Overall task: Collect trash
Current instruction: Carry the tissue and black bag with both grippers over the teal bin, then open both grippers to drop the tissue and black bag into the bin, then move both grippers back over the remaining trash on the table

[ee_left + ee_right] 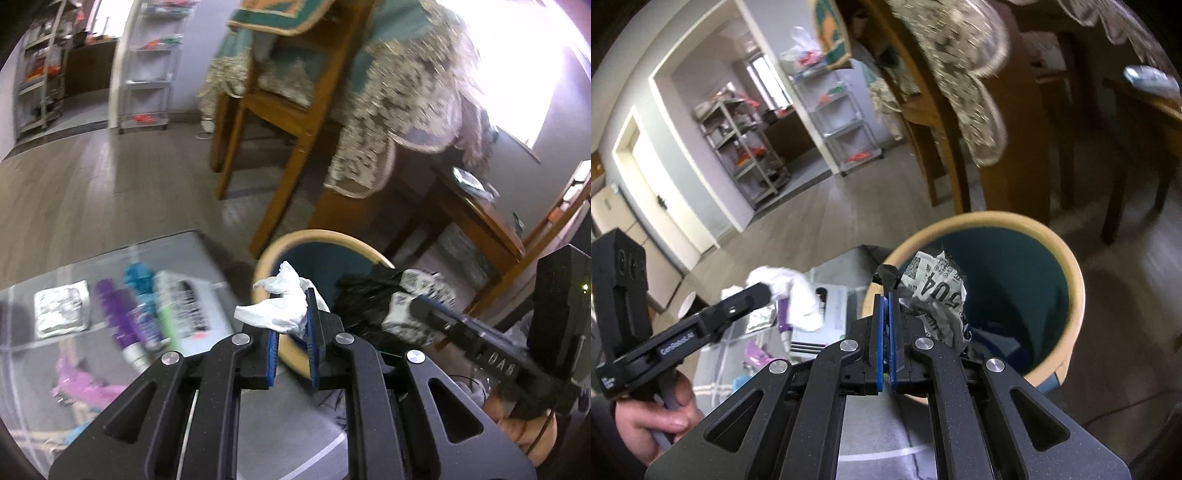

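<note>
Both pickups done, drop not yet. My left gripper (291,325) is pinching a crumpled white tissue (280,304), held just short of the round tan-rimmed, teal-lined waste bin (1067,266). My right gripper (886,314) is clamped on a crumpled printed paper wrapper with black plastic (934,284), hanging over the bin's mouth. Left: release both. A flat silver foil packet (61,308) on the glass table (207,251) may be next, my guess.

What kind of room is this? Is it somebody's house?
Most likely a home, a living or dining room. There's a wooden chair draped with lacy cloth, a wood-look floor, shelving racks through a doorway, and a round wastebasket beside a glass table.
</note>
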The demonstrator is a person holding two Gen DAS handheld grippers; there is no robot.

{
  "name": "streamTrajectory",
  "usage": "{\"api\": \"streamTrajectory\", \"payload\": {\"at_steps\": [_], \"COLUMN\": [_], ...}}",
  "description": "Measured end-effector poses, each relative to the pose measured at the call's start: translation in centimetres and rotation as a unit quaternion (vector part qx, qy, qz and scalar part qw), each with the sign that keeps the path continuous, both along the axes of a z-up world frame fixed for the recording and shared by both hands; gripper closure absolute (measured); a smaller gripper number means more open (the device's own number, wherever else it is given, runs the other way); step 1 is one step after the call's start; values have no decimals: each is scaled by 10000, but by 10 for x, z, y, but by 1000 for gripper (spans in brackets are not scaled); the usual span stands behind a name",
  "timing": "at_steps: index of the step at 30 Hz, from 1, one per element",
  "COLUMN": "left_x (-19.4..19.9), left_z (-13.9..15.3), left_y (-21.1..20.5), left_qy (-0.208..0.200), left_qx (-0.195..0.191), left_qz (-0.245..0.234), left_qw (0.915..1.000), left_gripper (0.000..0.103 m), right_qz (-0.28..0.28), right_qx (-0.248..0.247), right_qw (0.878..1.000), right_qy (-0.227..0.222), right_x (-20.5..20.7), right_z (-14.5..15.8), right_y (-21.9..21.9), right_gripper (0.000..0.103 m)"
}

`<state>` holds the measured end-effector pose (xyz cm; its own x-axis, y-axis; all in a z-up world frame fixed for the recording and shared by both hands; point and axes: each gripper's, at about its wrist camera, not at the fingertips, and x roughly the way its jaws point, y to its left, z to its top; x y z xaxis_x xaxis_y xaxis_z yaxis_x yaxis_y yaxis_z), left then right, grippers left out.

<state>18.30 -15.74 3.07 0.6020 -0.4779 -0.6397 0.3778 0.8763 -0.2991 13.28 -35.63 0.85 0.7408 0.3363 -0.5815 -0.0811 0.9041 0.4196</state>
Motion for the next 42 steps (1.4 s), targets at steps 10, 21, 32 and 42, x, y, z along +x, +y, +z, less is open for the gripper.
{"api": "streamTrajectory", "payload": {"at_steps": [10, 21, 32, 42], "left_x": [38, 50, 41, 24], "left_z": [-39, -78, -48, -28], "left_y": [-79, -98, -61, -9], "left_qy": [305, 718, 387, 236], "left_qx": [405, 792, 673, 728], "left_qz": [-529, -661, -349, 33], "left_qw": [9973, 9921, 9964, 9971], "left_gripper": [91, 58, 35, 26], "right_qz": [-270, -354, -583, -496], "right_qx": [355, 520, 197, 94], "right_qw": [9978, 9951, 9932, 9936], "right_qy": [486, 764, 988, 1012], "right_x": [12, 20, 28, 25], "right_z": [-31, -51, -55, -54], "right_y": [-24, -40, -40, -30], "right_gripper": [100, 99, 72, 57]}}
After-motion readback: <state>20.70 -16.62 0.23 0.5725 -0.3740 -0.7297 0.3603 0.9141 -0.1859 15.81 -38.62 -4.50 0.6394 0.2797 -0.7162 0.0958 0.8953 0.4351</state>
